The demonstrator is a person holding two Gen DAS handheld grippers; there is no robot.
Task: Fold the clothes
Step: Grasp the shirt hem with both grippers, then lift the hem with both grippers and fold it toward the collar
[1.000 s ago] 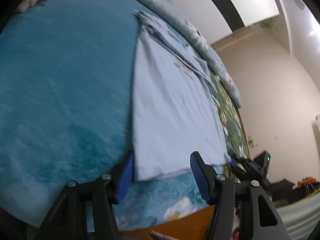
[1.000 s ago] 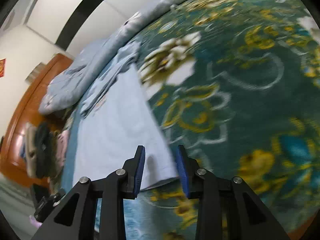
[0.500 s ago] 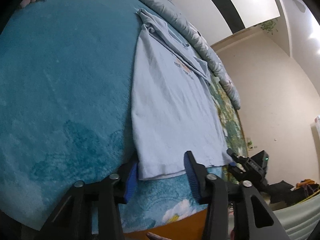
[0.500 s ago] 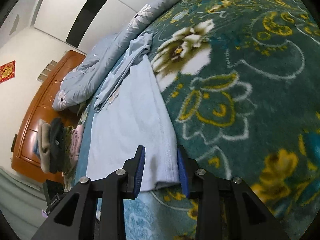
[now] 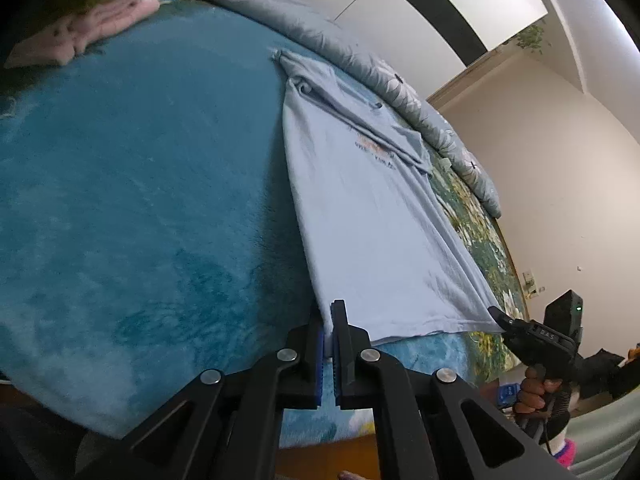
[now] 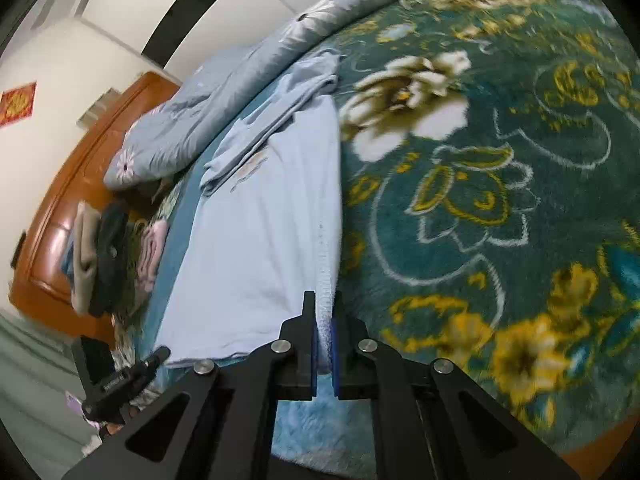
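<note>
pinching the two hem corners of the light blue t-shirt (image 5: 372, 232) spread lengthwise on the bed blanket (image 5: 132, 200): left tool (image 5: 327, 328) closed on the left corner, right tool (image 6: 324, 316) closed on the right corner, cloth showing between each pair of pads. to fold well, judged: lift both corners level, keep the hem taut, carry it toward the collar so the side edges stay in line. room: open teal blanket at left, with a pink garment (image 5: 88, 28) near its far edge; a grey duvet (image 5: 360, 68) just beyond the collar; broad flowered blanket at right.
</note>
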